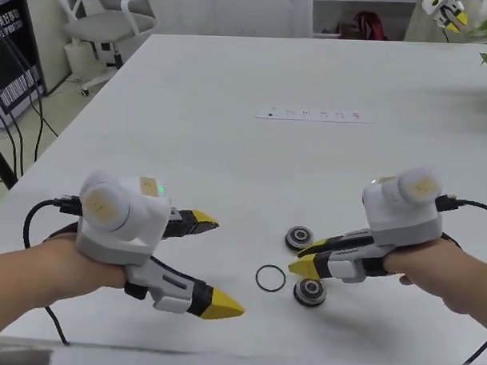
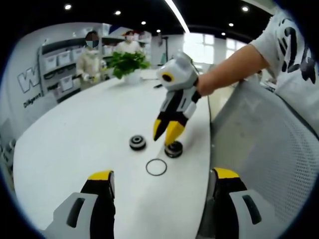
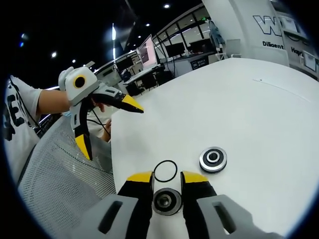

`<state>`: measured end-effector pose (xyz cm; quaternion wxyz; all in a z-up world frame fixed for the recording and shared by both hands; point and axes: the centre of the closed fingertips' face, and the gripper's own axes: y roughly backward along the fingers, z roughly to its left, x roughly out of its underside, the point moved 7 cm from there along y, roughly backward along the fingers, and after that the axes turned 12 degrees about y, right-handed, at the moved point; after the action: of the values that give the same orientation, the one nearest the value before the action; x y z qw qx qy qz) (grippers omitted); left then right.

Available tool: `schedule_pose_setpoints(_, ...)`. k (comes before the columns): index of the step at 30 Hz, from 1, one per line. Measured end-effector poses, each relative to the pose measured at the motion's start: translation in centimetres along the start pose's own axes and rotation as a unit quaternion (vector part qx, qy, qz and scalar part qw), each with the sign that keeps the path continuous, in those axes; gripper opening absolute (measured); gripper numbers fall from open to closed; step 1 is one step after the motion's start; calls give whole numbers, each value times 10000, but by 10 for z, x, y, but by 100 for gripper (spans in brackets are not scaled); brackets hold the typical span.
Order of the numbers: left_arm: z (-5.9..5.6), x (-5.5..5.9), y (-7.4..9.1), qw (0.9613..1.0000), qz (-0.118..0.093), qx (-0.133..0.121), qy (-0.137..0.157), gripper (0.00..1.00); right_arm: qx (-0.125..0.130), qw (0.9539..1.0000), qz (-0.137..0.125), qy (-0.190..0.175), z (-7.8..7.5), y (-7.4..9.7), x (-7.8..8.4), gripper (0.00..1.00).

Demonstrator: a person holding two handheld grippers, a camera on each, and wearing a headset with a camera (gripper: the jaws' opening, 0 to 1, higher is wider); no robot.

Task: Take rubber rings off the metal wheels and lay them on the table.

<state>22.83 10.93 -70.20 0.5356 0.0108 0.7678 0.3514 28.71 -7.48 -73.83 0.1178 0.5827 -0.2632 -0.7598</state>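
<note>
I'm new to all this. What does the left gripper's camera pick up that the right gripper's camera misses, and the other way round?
Left gripper view: a leafy plant at the table's far end, people beside shelves, and the right gripper poised over one metal wheel.

Right gripper view: a lit screen in the background, the left gripper with jaws wide apart, and that wheel framed between its own jaws; whether they grip it is unclear.

Both: the white table, the second wheel and a loose rubber ring lying flat nearby.

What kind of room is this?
Probably an office-style lab or workshop: there's a big white table, a rolling office chair, shelves holding storage bins, and a computer monitor.
</note>
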Motion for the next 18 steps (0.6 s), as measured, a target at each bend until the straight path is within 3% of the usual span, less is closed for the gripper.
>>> schedule_pose_setpoints(18, -6, -17, -27, 9997, 16, 199, -152, 76, 227, 9996, -121, -129, 1, 32, 13, 21)
